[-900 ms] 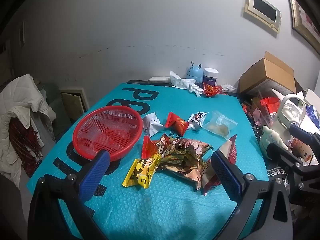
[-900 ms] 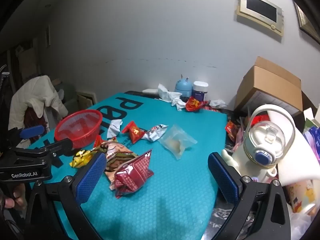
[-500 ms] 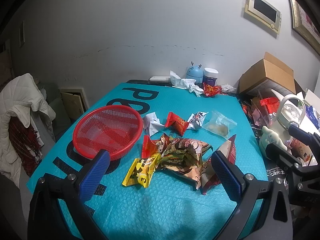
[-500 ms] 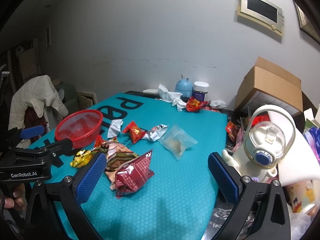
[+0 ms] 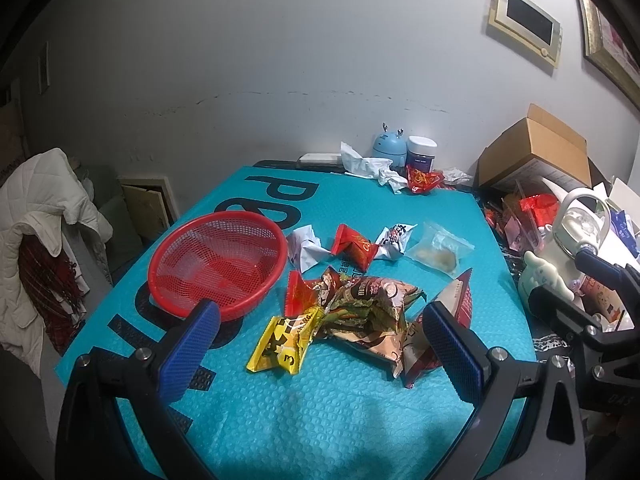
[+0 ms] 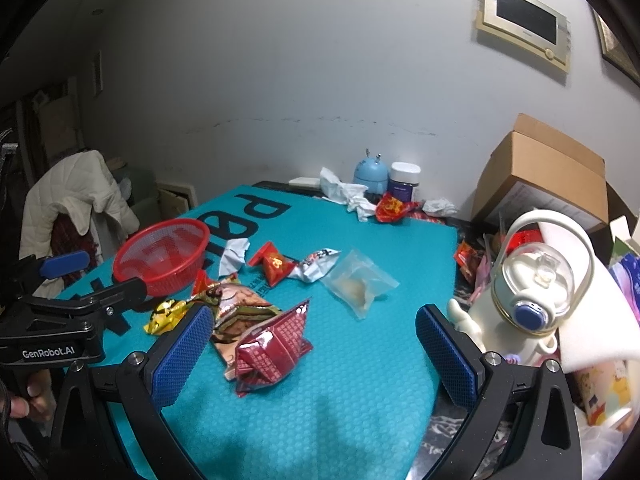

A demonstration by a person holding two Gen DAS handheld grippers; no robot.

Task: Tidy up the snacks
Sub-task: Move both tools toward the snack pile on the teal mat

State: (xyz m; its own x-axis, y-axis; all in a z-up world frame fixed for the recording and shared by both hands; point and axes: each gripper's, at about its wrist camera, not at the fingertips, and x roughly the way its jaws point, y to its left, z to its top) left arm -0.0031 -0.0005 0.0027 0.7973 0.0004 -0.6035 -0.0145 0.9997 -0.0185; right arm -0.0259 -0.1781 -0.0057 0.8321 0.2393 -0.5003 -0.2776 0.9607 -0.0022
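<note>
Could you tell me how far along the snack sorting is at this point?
Nothing looks done: the red basket is empty. Nothing is in hand; the left tongs and right tongs are open. The yellow packet, dark red packet and the rest remain on the mat.

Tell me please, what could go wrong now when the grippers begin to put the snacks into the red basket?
1. The yellow packet, the brown packet and the dark red packet overlap in one pile, so an open left gripper may pinch two together.
2. The red basket looks light; a nudge could slide it toward the mat's left edge.
3. The white kettle stands close beside the right gripper; a sideways swing might hit it.
</note>
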